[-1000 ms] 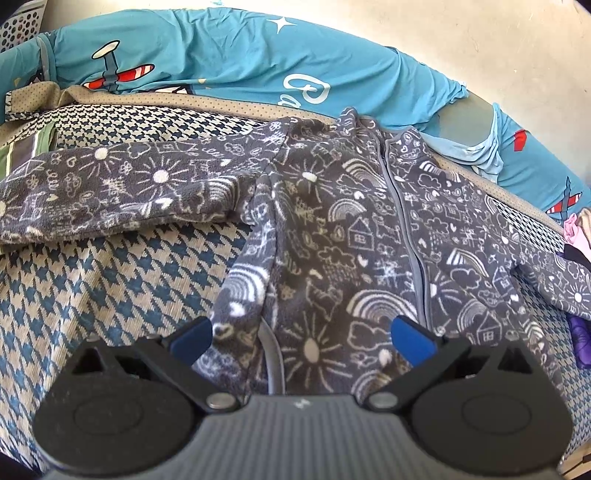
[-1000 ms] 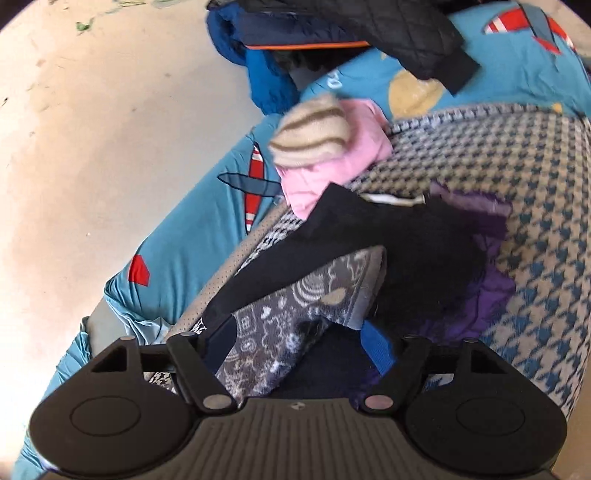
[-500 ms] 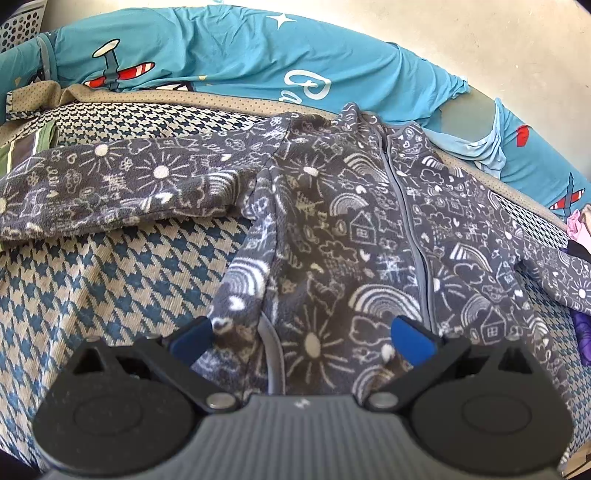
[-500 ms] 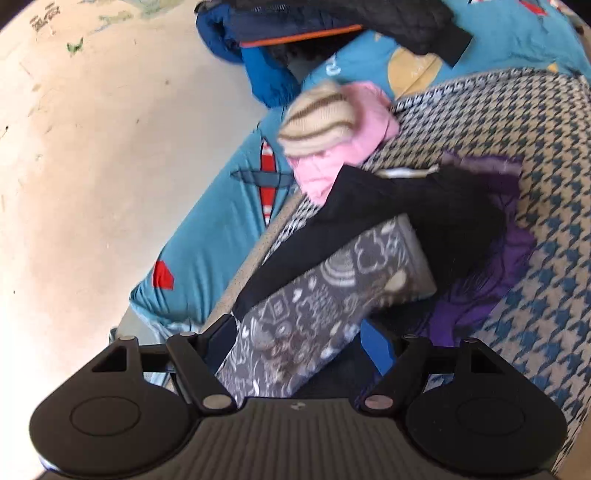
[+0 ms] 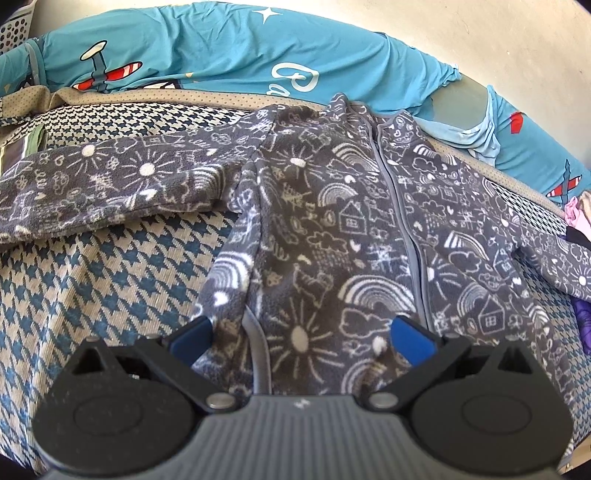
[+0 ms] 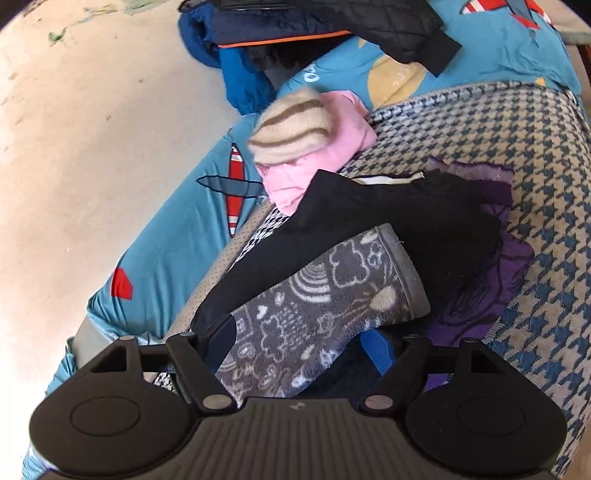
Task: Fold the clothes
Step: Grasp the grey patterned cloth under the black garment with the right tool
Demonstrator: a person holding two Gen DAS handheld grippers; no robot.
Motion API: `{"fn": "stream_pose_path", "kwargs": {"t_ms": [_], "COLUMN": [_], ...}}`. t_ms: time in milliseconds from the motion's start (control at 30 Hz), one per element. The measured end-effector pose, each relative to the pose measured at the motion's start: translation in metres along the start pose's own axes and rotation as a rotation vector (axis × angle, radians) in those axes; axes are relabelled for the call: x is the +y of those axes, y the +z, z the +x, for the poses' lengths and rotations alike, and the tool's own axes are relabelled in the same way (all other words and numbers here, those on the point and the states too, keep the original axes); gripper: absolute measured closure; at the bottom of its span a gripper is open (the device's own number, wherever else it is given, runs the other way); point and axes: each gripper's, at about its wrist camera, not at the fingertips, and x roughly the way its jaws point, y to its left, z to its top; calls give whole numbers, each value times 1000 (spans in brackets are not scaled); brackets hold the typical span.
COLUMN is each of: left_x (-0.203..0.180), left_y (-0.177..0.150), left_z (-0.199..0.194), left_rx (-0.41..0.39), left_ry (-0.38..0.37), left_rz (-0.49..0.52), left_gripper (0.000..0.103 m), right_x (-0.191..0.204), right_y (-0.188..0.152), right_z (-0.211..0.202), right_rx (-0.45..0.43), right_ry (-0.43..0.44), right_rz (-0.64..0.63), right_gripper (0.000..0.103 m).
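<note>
A pile of other clothes crowds the right end of the bed: a black garment (image 6: 399,221), a purple one (image 6: 491,291) under it, a pink piece (image 6: 332,147) with a striped cream hat (image 6: 291,125) on top, and dark jackets (image 6: 332,22) farther back on the blue airplane-print sheet (image 6: 166,229).

The grey patterned fleece jacket (image 5: 351,229) lies spread front-up on the houndstooth blanket (image 5: 92,288), zipper closed, one sleeve stretched out to the left, the other reaching the pile, where its cuff (image 6: 369,280) rests on the black garment.

The left gripper (image 5: 301,336) points down over the jacket's hem, its fingers (image 5: 412,338) spread wide, the hem between them. The right gripper (image 6: 303,343) angles down at the cuffed sleeve; its fingers (image 6: 376,349) stand apart with the sleeve passing between them, not squeezed.

Bare blanket lies open left of the jacket body. The bed's far edge runs just behind the collar.
</note>
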Motion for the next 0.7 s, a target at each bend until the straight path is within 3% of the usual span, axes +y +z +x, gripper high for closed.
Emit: {"fn": "stream_pose_path", "kwargs": {"t_ms": [100, 167, 300, 367, 567, 700], "left_x": [0, -1, -1, -2, -3, -3], "left_y": [0, 0, -1, -1, -1, -2], "left_z": [0, 0, 0, -1, 0, 1], "left_rx": [-1, -2, -7, -8, -6, -3], "left_ry": [1, 2, 4, 5, 5, 6], "left_rz": [1, 3, 10, 13, 15, 18], "left_gripper": [0, 0, 0, 0, 0, 0], "right_x": [6, 12, 12, 12, 22, 43], "right_y": [0, -2, 0, 1, -2, -8], "right_z": [3, 5, 7, 9, 2, -1], "right_rx": [-4, -6, -2, 0, -20, -34], "right_ry": [-27, -66, -96, -111, -22, 100], "right_rz": [-48, -112, -125, -131, -136, -188], "right_gripper": [35, 50, 72, 92, 94, 95]}}
